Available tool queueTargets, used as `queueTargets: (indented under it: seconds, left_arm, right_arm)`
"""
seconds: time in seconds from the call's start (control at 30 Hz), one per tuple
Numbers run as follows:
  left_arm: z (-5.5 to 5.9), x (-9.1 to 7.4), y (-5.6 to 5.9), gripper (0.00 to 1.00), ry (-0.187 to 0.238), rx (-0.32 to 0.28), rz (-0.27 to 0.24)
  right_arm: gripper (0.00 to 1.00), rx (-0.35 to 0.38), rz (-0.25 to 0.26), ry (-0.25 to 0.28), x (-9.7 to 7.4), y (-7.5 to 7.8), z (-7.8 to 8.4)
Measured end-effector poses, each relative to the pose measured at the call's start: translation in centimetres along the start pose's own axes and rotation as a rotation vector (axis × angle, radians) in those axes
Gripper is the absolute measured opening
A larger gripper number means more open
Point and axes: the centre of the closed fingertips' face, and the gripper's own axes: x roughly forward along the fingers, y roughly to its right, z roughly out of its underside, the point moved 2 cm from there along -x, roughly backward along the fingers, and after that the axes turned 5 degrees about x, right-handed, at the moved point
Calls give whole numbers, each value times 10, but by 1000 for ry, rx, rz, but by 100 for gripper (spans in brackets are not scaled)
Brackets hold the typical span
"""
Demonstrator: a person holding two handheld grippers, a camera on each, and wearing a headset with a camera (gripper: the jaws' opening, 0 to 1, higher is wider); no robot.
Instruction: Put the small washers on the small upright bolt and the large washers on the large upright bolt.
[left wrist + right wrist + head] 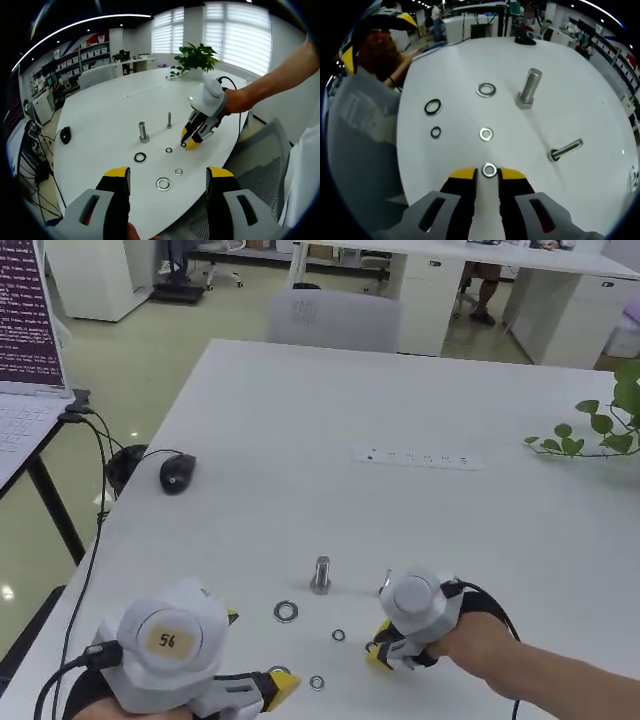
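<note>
The large upright bolt point(320, 575) point(143, 132) point(530, 87) stands mid-table, the small upright bolt point(169, 120) point(566, 149) just to its right. My right gripper point(378, 654) point(186, 143) point(489, 174) is low at the tabletop, pinching a small washer point(489, 170) point(183, 145) between its yellow tips. Loose on the table lie a large washer point(286, 612) point(140, 158) point(486, 90), a second large washer point(163, 184) point(433, 106), a small washer point(338, 635) point(168, 149) point(486, 133) and another small washer point(317, 682) point(178, 171) point(436, 132). My left gripper point(257, 651) point(169, 176) hangs wide open at the near edge, holding nothing.
A power strip point(417, 458) lies farther back on the white table point(300, 440). A black mouse point(177, 473) with cables sits at the left edge, a plant point(600, 425) at the far right. A grey chair point(335, 320) stands behind the table, a laptop point(25, 350) at left.
</note>
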Motion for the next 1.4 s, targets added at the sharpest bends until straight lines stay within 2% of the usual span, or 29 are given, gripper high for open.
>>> queueTargets:
  seconds: [0.3,0.63,0.97,1.1,1.27,1.4]
  left_arm:
    - [1,2,-1,61,-11,6,8]
    - [2,3,-3,61,-11,10,15]
    - [13,-1,-8,61,-11,-15,9]
    - [12,-2,-12,61,-4,-19,5]
    - [10,-2,-18,61,10,-19,3]
    - [13,2,-18,61,3,0,23]
  right_arm:
    - [14,-17,2,-2,0,-3,0]
    - [14,2,-7,4,0,-2,0]
    - [13,86,-33,23,-1,-1,1]
    - [13,74,-34,15,-1,-2,1]
    - [14,-10,-53,-10,-2,-2,2]
    - [15,-22,-47,-33,-2,-1,3]
